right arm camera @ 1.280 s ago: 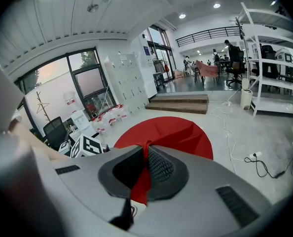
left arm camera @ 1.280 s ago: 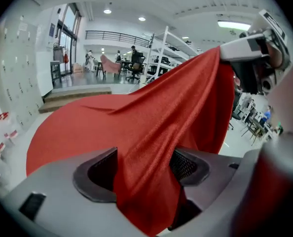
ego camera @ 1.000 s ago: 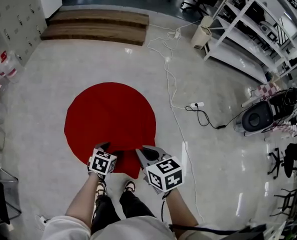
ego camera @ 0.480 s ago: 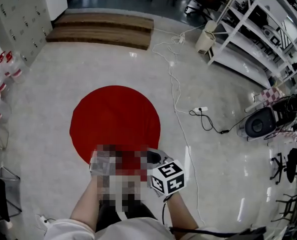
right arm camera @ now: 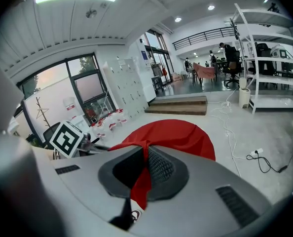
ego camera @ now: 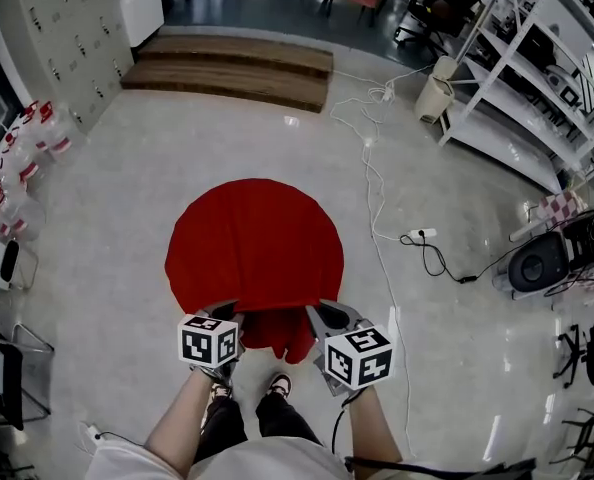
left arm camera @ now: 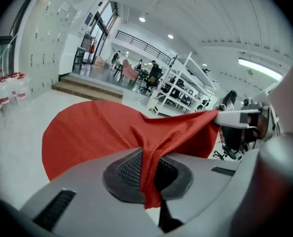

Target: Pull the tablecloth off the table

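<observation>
A round red tablecloth covers a small round table seen from above. Its near hem is gathered and lifted toward me. My left gripper is shut on the hem's left part, and its jaws have just closed there. A red fold runs between the pads in the left gripper view, where the cloth spreads beyond the left gripper. My right gripper is shut on the hem's right part. The right gripper view shows the cloth pinched in the right gripper.
White cables and a power strip lie on the floor to the right. White shelving and a black round device stand further right. Wooden steps are at the back, bottles at the left. My shoes are below the hem.
The left gripper has shut on the cloth's hem and risen with it. The hem now hangs lifted between both grippers. The right gripper has kept its grip and place.
</observation>
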